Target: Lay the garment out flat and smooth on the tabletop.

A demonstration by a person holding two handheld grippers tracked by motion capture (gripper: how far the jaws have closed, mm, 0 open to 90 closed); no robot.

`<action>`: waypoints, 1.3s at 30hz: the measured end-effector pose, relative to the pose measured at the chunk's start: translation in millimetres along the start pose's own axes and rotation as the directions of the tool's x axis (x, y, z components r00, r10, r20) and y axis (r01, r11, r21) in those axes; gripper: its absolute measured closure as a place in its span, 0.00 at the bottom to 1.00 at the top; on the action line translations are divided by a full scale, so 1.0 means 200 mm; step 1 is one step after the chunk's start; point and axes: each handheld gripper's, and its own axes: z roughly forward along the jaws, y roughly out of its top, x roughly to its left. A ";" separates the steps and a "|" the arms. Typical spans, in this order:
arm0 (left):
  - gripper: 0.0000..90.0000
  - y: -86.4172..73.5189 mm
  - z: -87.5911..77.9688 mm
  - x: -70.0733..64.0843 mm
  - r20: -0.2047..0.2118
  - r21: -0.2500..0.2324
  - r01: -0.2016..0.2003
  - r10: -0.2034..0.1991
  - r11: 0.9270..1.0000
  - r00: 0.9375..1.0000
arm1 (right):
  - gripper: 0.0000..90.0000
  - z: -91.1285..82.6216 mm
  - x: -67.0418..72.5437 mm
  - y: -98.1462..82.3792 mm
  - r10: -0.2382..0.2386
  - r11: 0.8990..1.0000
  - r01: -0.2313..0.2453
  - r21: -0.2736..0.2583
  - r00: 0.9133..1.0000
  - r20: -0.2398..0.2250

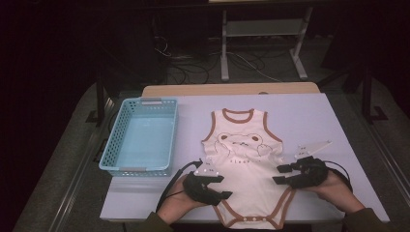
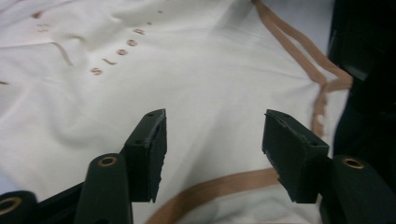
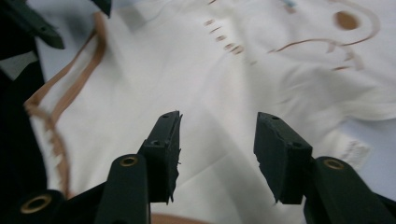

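A: Table [image 1: 309,116], pale cloth cover. A cream baby bodysuit [image 1: 246,159] lies flat on it, right of centre, neck toward the far edge, snap end toward the person. Brown trim at neck, armholes and leg openings; a frog-like face printed on the chest with a line of brown letters under it.

B: The left gripper [image 1: 220,186]?

A: It sits at the bodysuit's lower left edge, held in the person's left hand [image 1: 181,200], pointing inward across the cloth. In the left gripper view [image 2: 212,140] the two black jaws stand apart, about half spread. Nothing is pinched between them; cream fabric lies below the gap, and a band of brown trim [image 2: 219,186] curves across just under the jaws.

B: And the right gripper [image 1: 280,174]?

A: It mirrors the left one at the bodysuit's lower right edge, held in the right hand [image 1: 333,188] and pointing inward toward the left gripper. A grey three-cornered plate [image 1: 312,147] rides on top. In the right gripper view [image 3: 217,140] the jaws are parted to a moderate width, with no cloth caught between the pads. Fabric lies beneath them, a little rumpled.

B: Are the two touching each other?

A: No. They stand well apart, with the lower body of the garment between them.

B: Anything else on the table?

A: A light blue plastic basket [image 1: 113,145] with perforated walls, to the left of the bodysuit and apart from it. Beyond the table the room is dark; cables and a white stand [image 1: 263,29] on the floor.
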 end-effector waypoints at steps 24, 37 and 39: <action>0.14 -0.04 0.04 0.10 -0.079 -0.022 0.052 -0.054 0.998 0.995 | 0.72 0.11 -0.51 0.18 0.207 0.978 -0.208 -0.030 0.931 0.300; 0.14 -0.04 0.03 0.11 -0.084 -0.025 0.052 -0.054 0.998 0.995 | 0.85 0.19 -0.56 0.17 0.217 0.972 -0.235 0.026 0.931 0.293; 0.15 -0.04 0.03 0.11 -0.084 -0.026 0.054 -0.056 0.998 0.995 | 0.89 0.19 -0.57 0.17 0.219 0.971 -0.236 0.026 0.932 0.287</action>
